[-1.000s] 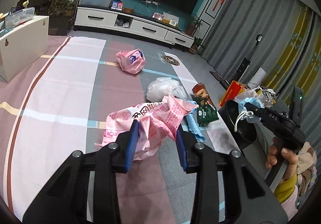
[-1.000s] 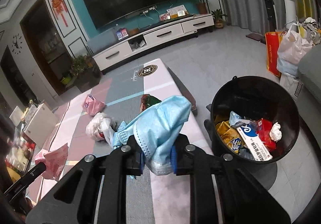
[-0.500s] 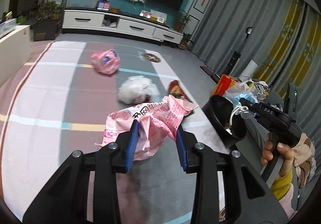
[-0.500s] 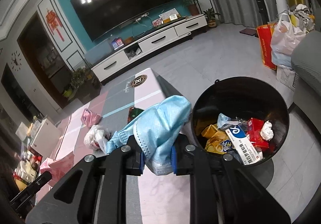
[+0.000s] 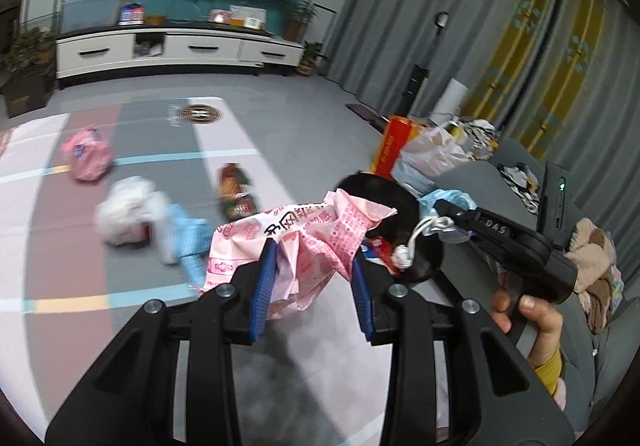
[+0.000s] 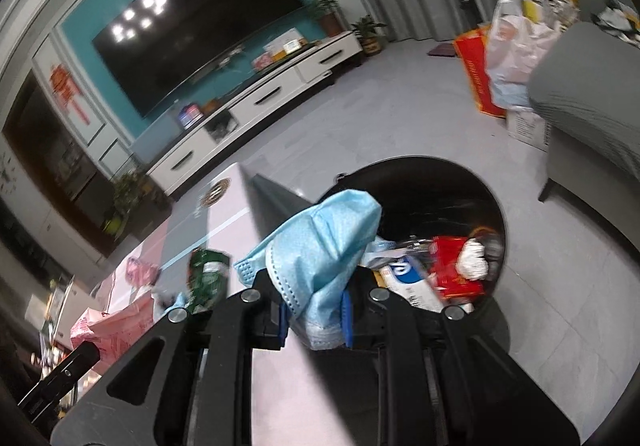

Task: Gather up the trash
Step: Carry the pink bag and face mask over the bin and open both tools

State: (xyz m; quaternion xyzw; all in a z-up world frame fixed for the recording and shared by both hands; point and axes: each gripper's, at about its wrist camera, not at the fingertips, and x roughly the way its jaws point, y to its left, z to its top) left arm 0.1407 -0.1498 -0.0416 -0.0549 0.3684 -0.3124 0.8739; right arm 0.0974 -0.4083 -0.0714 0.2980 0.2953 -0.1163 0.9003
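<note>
My left gripper (image 5: 314, 286) is shut on a crumpled pink wrapper (image 5: 304, 234) and holds it in the air just left of the black trash bin (image 5: 384, 190). My right gripper (image 6: 314, 320) is shut on a blue face mask (image 6: 320, 238) and holds it over the near left rim of the bin (image 6: 476, 186), which contains several wrappers and boxes. In the left wrist view the right gripper (image 5: 444, 212) sits over the bin with the mask (image 5: 444, 200) hanging from it.
On the mat (image 5: 72, 246) lie a pink bag (image 5: 86, 154), a white plastic bag (image 5: 128, 210), a blue mask (image 5: 184, 242) and a green-red snack packet (image 5: 234, 190). A grey sofa (image 6: 588, 94) and bags (image 6: 512, 58) stand right of the bin. A TV cabinet (image 5: 176, 52) lines the far wall.
Both grippers have moved right toward the bin, each still holding its item. The mask now hangs over the bin's rim and the pink wrapper is close beside it.
</note>
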